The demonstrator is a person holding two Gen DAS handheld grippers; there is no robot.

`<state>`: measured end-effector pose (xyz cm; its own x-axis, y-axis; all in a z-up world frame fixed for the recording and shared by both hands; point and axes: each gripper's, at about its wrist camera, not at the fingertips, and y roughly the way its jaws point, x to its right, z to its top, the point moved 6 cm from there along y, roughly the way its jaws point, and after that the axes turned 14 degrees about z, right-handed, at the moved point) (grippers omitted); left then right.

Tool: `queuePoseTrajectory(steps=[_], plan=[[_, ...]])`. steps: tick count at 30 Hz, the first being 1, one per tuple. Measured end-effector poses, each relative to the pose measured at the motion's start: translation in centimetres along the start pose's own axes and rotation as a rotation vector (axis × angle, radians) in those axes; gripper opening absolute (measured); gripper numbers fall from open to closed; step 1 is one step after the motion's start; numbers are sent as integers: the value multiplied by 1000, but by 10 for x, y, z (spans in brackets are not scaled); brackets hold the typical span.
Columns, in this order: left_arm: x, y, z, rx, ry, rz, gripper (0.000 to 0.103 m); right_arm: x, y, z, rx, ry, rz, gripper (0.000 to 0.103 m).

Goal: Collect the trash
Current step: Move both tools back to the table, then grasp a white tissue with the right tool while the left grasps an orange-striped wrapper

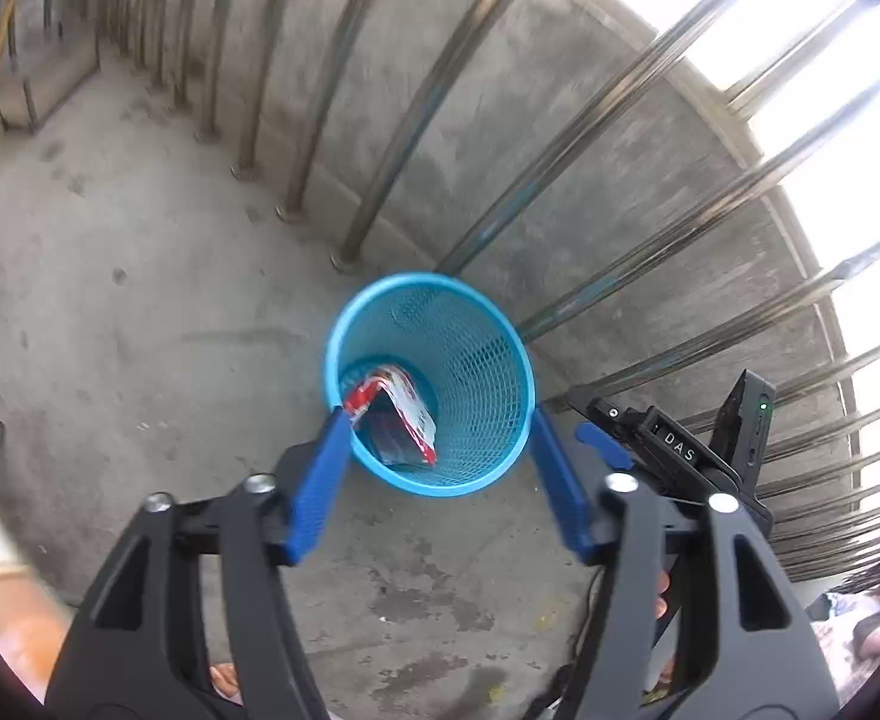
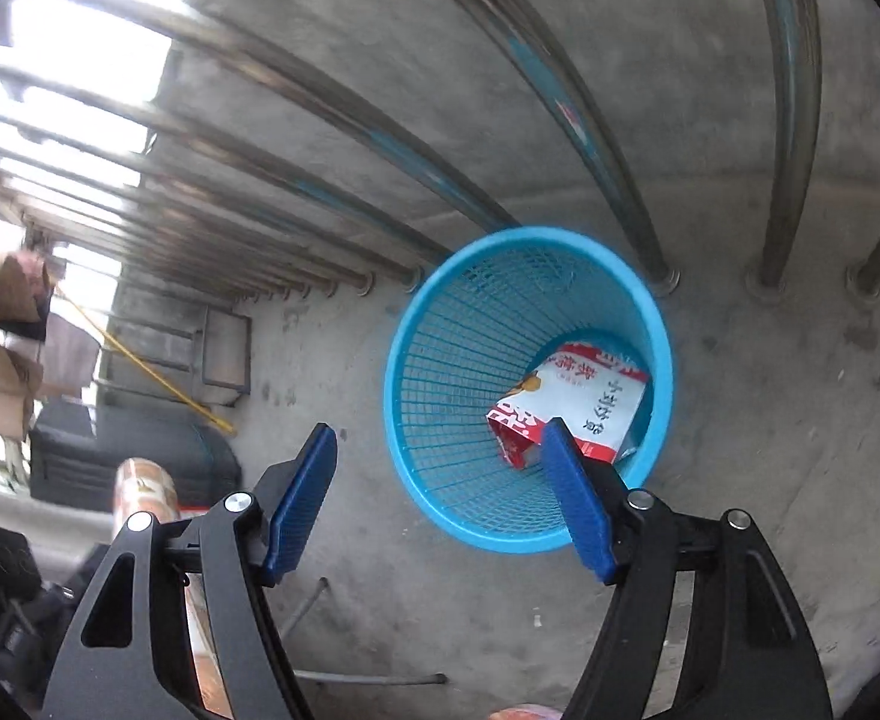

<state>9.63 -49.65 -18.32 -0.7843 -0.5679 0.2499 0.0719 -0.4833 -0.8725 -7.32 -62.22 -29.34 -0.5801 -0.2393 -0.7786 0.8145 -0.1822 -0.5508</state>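
Both your left tongs (image 1: 440, 468) and right tongs (image 2: 440, 492) stand wide with nothing between the pads. The red-and-white packet (image 2: 566, 408) already lies at the bottom of the blue mesh bin (image 2: 416, 360), which sits on the concrete floor (image 1: 110, 300) just beside the metal railing (image 1: 620, 276). The packet looks light, thin and crinkly, likely slippery film, though blur makes it hard to be sure it is empty. If you must lift it again, pinch a flat edge or corner. The bin itself should be light and stiff; take it by the rim.
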Motion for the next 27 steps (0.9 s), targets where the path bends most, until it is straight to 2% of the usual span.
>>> queuePoseTrajectory(steps=[2,6,8,12,14,18,21,23,26,27], plan=[[-3,-31,-7,58,25,-9,70,-26,-16,-3,14,-104,-45,77],[-14,-99,-30,159,74,-6,79,-83,-48,-21,78,-336,-124,93],[-25,-133,-43,196,80,4,80,-116,-58,-35,107,-463,-155,97],[-58,-203,-66,258,43,13,83,-180,-69,-71,133,-694,-199,97],[-82,-240,-80,313,2,29,85,-211,-73,-89,127,-784,-159,97],[-135,-302,-111,417,-108,63,85,-265,-80,-124,74,-861,29,97],[-187,-351,-129,505,-211,93,85,-303,-73,-146,-26,-843,167,97],[-229,-382,-136,557,-283,147,85,-328,-63,-162,-99,-829,243,97],[-294,-419,-141,591,-395,216,85,-364,-43,-187,-216,-789,353,97],[-315,-426,-140,588,-447,213,85,-375,-33,-194,-256,-757,384,97]])
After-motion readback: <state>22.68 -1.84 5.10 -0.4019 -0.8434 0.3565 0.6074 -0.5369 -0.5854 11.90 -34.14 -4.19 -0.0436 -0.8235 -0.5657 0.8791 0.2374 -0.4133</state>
